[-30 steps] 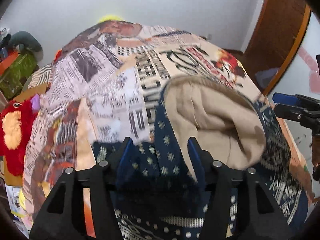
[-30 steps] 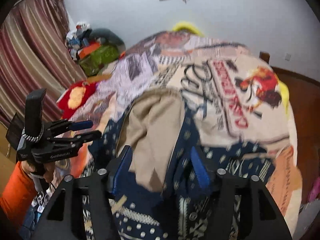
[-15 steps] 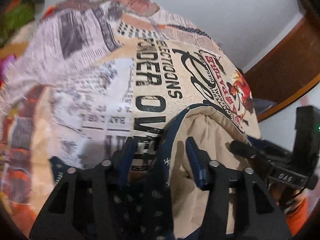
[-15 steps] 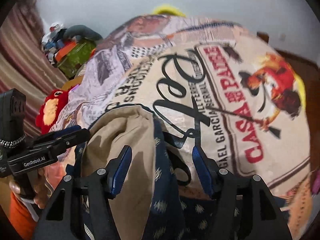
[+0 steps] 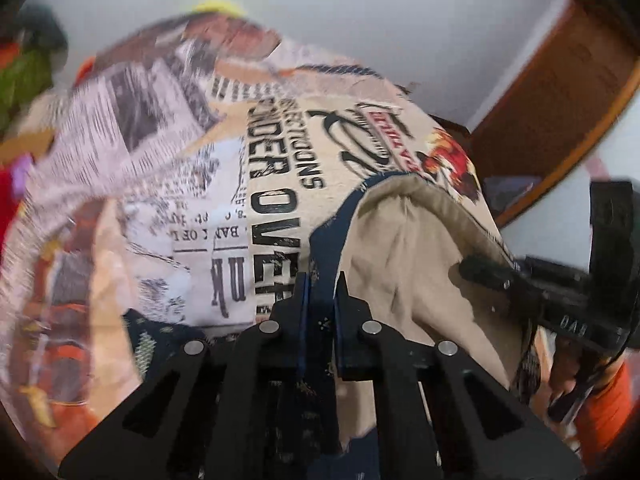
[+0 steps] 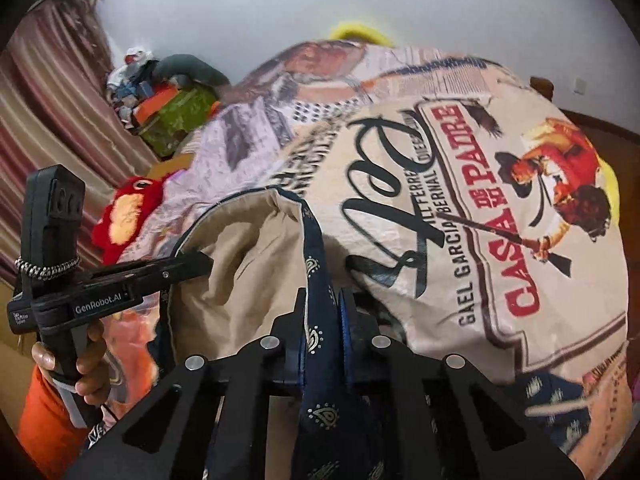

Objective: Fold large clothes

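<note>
As both sets of jaws have just been closing, the left gripper [image 5: 320, 300] and the right gripper [image 6: 326, 312] now each pinch the dark blue patterned edge of the garment [image 5: 412, 248], where a second ago they stood wide apart on either side of that fabric. The cloth, navy on its outer face and tan on its lining, lies bunched on the bed cover [image 6: 500, 208] printed with newspaper text and a film poster, near the edge closest to the cameras; its tan inner side [image 6: 244, 264] billows upward between the two tools. In the right wrist view a hand [image 6: 76, 364] with an orange sleeve holds the left tool's handle. A red plush toy [image 6: 128, 216] sits beside the bed, well clear of the work. With two points of the hem secured, the grasp appears complete, and the fold itself has not yet begun: the likely next step is to lift and spread the cloth flat.
</note>
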{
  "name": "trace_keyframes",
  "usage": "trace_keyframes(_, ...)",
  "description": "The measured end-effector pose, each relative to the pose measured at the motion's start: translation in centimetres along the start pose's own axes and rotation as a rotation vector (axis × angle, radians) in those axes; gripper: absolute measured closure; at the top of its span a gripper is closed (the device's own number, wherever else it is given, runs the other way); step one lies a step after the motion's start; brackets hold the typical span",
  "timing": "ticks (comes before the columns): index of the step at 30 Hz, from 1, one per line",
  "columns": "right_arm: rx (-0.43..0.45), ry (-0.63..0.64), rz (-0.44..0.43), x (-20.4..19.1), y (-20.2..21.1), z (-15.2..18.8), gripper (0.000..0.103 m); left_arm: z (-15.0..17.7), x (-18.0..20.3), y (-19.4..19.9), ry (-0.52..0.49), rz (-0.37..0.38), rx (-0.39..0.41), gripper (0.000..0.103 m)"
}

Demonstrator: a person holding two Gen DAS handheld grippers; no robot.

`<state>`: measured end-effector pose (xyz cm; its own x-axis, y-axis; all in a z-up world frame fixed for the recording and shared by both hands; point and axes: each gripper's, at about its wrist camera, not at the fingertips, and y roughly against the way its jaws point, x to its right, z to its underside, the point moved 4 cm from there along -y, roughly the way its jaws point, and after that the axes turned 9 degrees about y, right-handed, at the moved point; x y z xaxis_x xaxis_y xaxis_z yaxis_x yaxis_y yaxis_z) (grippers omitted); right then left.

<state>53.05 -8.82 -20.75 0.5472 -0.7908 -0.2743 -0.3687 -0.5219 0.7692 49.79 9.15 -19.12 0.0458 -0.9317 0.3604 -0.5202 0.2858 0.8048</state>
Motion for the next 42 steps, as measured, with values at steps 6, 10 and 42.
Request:
trace_keyframes(6, 0.04, 0.053, -0.021, -3.4, 4.8, 2.1, 0.094, 4.2, 2.8, 5.5, -0.123, -0.012, 0.037, 0.094)
trace_keyframes(10, 0.043, 0.109, -0.015, -6.1, 7.8, 5.0, 0.094, 7.8, 3.5, 7.8, -0.173, -0.04, 0.043, 0.094)
trace_keyframes(42, -0.069, 0.131, 0.069, -8.2, 16.0, 19.0, 0.03, 19.2, -2.7, 14.1, -0.14, -0.218, 0.067, 0.04)
